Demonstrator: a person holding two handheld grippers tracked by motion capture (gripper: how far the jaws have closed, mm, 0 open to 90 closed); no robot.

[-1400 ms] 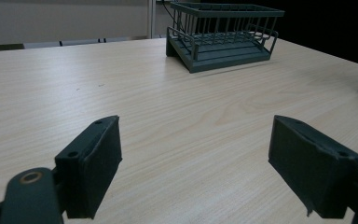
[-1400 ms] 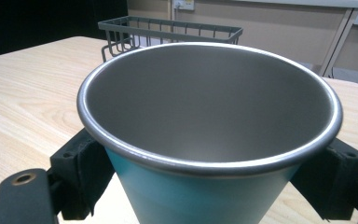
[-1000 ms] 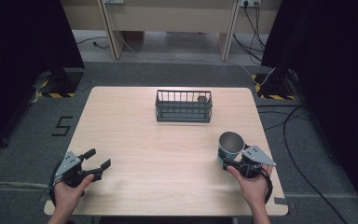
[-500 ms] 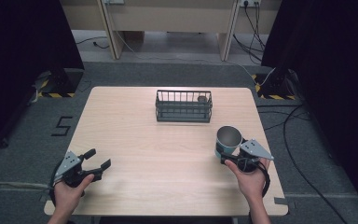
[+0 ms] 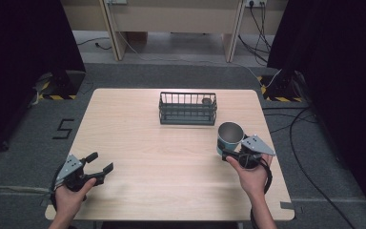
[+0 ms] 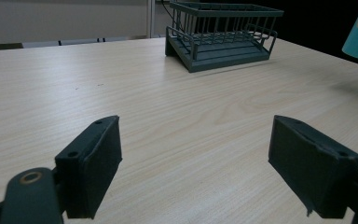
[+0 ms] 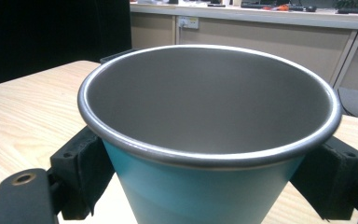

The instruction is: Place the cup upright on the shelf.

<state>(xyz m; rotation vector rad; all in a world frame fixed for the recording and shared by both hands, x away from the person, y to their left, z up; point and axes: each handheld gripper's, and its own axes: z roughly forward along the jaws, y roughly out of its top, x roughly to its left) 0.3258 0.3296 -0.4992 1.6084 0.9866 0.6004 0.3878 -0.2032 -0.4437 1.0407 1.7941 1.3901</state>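
R gripper (image 5: 236,153) is clamped on the cup (image 5: 230,137), one black jaw on each side of its wall, just under the rim. Vs a sec ago the cup has come up off the table (image 5: 171,162) and moved a bit fwd, toward the basket (image 5: 188,109); it hangs upright ahead of the R hand (image 5: 251,172), apart from the wood. Prob means pick is done and carry to basket is underway.

L gripper (image 5: 95,168) hasn't shifted: jaws spread wide w/ nothing between, low over the near L corner, bare wood in front of it.

Cup: tapered, round, teal outside, dull grey metal inside w/ rolled shiny rim; smooth, rigid. Table: pale wood grain, matte. Basket, farther ahead of both grippers: dark wire bars, rectangular, w/ a small round item inside, too small to tell.
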